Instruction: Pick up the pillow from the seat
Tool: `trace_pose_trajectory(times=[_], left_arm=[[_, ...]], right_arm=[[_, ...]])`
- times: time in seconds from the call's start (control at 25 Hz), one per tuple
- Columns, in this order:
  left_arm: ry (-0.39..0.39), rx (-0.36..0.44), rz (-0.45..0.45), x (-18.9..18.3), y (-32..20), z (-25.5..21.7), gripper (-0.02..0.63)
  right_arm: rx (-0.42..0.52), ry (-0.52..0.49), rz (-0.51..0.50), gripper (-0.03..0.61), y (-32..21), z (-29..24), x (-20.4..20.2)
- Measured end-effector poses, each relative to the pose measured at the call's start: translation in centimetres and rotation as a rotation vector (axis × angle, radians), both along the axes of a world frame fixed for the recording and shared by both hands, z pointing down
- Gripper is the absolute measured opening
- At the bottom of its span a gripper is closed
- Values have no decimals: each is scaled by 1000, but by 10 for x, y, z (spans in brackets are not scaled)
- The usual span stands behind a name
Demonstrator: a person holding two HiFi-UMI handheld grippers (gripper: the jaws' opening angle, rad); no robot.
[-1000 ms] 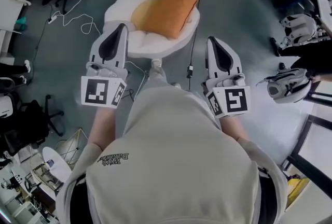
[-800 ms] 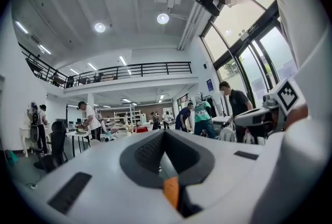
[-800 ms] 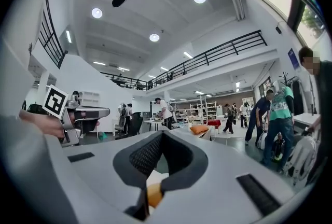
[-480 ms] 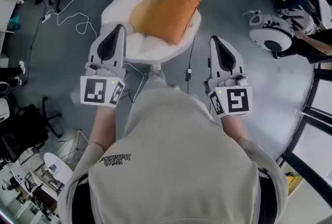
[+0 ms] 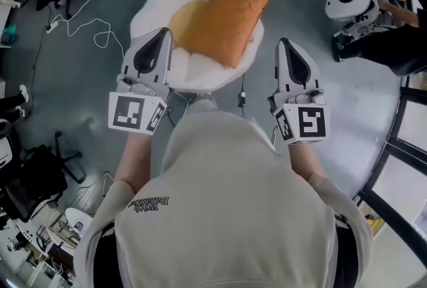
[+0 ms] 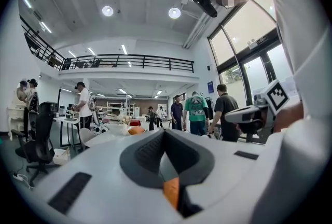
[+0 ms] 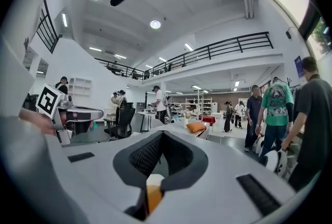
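Left hand-held gripper (image 5: 162, 33) closed, by seat (image 5: 148, 8) rim

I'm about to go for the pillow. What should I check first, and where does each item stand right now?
1. Pillow lies on the seat, uncovered: ok.
2. Left gripper jaws open for the grasp: not ok, shut and empty.
3. Right gripper jaws open: not ok, shut and empty.
4. Grippers flank the pillow: ok, the left one is over the seat's rim and the right one is beside the seat.
5. Grippers at the pillow: not ok, neither reaches it yet.
6. Cable below the seat out of the way: cannot tell.
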State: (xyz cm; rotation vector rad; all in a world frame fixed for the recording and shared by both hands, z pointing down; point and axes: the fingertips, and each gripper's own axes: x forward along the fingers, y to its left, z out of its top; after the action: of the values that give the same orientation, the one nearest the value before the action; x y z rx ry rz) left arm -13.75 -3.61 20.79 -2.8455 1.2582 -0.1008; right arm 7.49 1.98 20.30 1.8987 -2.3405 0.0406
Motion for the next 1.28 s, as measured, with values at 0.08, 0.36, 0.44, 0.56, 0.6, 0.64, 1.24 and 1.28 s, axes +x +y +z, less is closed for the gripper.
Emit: trace_pose_trajectory(times=[0.08,0.36,0.44,0.56,0.6,0.64,1.24,1.28], left_arm=[[10,-1,22,-8,-17,2,9],[38,-4,84,-24,-68,8,9],[46,-13,93,-27,-79,11,9],[70,-42,102,-30,-93,15,9],[75,-50,105,-31,-98,16,9],[78,-56,108,-32,-101,17,9],[87,-56,142,25,-129,22,9],[79,-68,136,29,-133,27,9]], right_arm=[[-2,14,11,9,-17,-1,-9],[-3,53,53,9,-65,-5,-24],[-14,63,54,9,-76,-2,-27],[-30,77,48,9,-91,1,-28],[-32,78,48,9,-95,2,-28],[-32,78,49,9,-98,2,-27],[-44,25,17,9,-138,26,24],[-42,30,6,9,-139,29,27]])
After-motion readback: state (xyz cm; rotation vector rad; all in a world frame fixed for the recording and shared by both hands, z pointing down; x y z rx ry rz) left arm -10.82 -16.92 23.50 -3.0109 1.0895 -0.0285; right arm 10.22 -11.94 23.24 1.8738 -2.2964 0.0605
